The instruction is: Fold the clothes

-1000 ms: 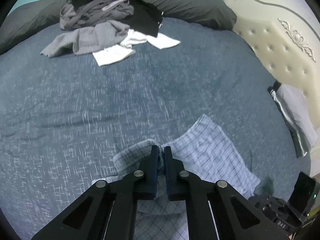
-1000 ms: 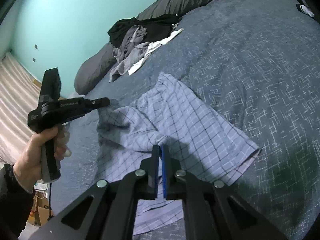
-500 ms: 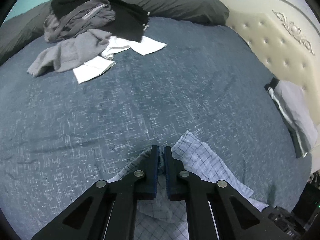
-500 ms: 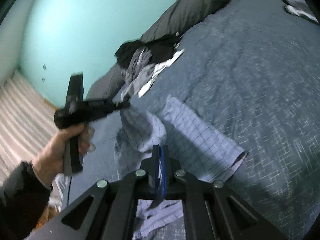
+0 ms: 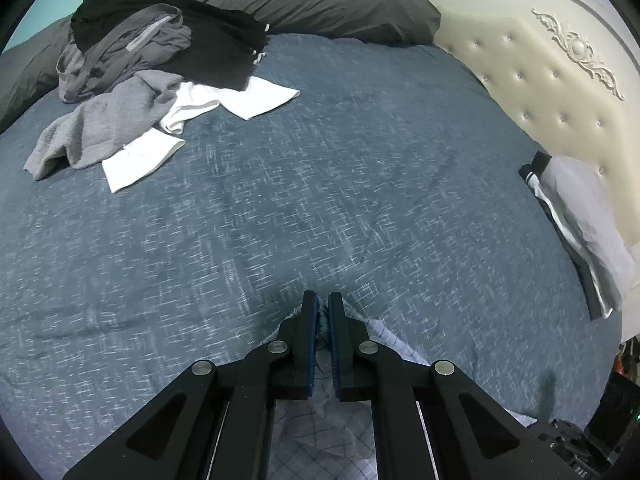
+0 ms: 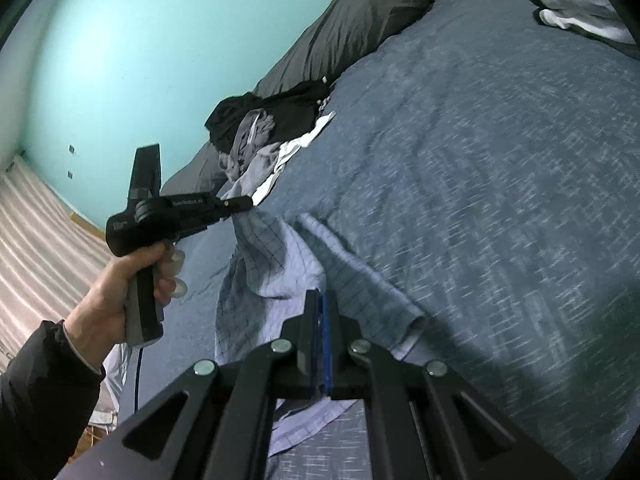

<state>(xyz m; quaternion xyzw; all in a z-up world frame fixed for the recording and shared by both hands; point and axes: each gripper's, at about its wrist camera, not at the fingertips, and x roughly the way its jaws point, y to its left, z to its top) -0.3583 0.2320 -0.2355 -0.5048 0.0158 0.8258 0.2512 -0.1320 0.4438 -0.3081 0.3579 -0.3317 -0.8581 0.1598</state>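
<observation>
A light blue checked garment [image 6: 276, 268] hangs between both grippers above the blue bedspread [image 6: 500, 184]. My left gripper [image 5: 323, 304] is shut on one bunched edge of the checked garment [image 5: 384, 336]. In the right wrist view the left gripper [image 6: 240, 203] shows held in a person's hand [image 6: 120, 296], lifting a corner up. My right gripper [image 6: 321, 300] is shut on another edge of the cloth, low and near the camera. One end of the garment trails on the bed to the right.
A heap of black, grey and white clothes [image 5: 152, 76] lies at the far left of the bed [image 5: 360, 184], by dark grey pillows [image 5: 312, 0]. A cream tufted headboard [image 5: 552, 92] and a folded white and black item [image 5: 576, 216] stand at the right.
Both grippers have risen, lifting the checked garment off the bedspread. The left one pulled its corner up and away, so the cloth hangs bunched instead of lying spread flat.
</observation>
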